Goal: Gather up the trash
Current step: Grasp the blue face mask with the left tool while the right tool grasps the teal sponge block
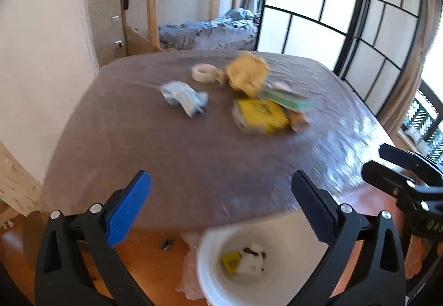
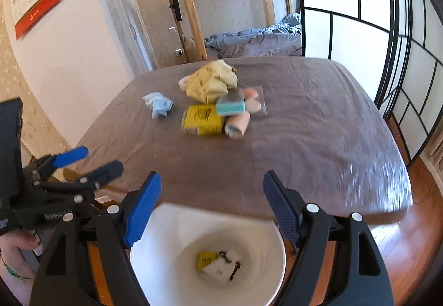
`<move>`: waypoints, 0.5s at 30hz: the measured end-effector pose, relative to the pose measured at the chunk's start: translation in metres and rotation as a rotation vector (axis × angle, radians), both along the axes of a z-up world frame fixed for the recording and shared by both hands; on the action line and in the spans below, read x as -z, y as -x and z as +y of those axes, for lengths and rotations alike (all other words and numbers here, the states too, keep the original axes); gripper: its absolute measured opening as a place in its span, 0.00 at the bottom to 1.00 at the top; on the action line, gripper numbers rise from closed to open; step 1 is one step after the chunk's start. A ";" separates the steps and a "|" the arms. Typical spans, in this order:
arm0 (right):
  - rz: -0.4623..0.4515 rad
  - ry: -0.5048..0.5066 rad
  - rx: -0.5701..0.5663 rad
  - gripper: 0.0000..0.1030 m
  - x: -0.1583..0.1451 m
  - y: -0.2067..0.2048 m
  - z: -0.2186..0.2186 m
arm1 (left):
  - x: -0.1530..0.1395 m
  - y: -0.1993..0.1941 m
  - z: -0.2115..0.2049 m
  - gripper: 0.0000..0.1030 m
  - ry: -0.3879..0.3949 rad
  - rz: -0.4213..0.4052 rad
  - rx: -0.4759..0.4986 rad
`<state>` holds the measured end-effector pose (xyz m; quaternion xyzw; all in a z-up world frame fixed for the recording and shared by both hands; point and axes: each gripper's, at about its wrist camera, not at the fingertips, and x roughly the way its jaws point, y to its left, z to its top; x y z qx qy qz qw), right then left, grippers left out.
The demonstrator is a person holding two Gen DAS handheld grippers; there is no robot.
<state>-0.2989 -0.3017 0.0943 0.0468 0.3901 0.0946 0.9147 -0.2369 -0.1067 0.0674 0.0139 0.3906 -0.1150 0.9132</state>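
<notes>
A brown-covered table (image 1: 171, 145) (image 2: 304, 139) holds trash: a crumpled yellow paper bag (image 1: 246, 73) (image 2: 211, 81), a yellow packet (image 1: 260, 115) (image 2: 200, 120), a crumpled blue wrapper (image 1: 182, 97) (image 2: 159, 105), a teal sponge (image 1: 285, 101) (image 2: 230, 105), a cardboard tube (image 2: 238, 124) and a tape roll (image 1: 203, 72). A white bin (image 1: 265, 264) (image 2: 210, 259) below the near edge holds a yellow scrap and white paper. My left gripper (image 1: 221, 206) is open and empty above the table's near edge. My right gripper (image 2: 211, 209) is open and empty over the bin.
A bunk bed with grey bedding (image 1: 210, 31) stands behind the table. Sliding screen panels (image 1: 318, 9) line the right side. A white wall (image 1: 41, 70) is at the left. The orange wooden floor (image 2: 409, 236) shows around the table.
</notes>
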 end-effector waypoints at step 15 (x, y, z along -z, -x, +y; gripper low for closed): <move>0.015 0.052 0.106 0.86 0.017 -0.088 0.022 | 0.025 -0.093 0.026 0.98 0.075 0.071 -0.038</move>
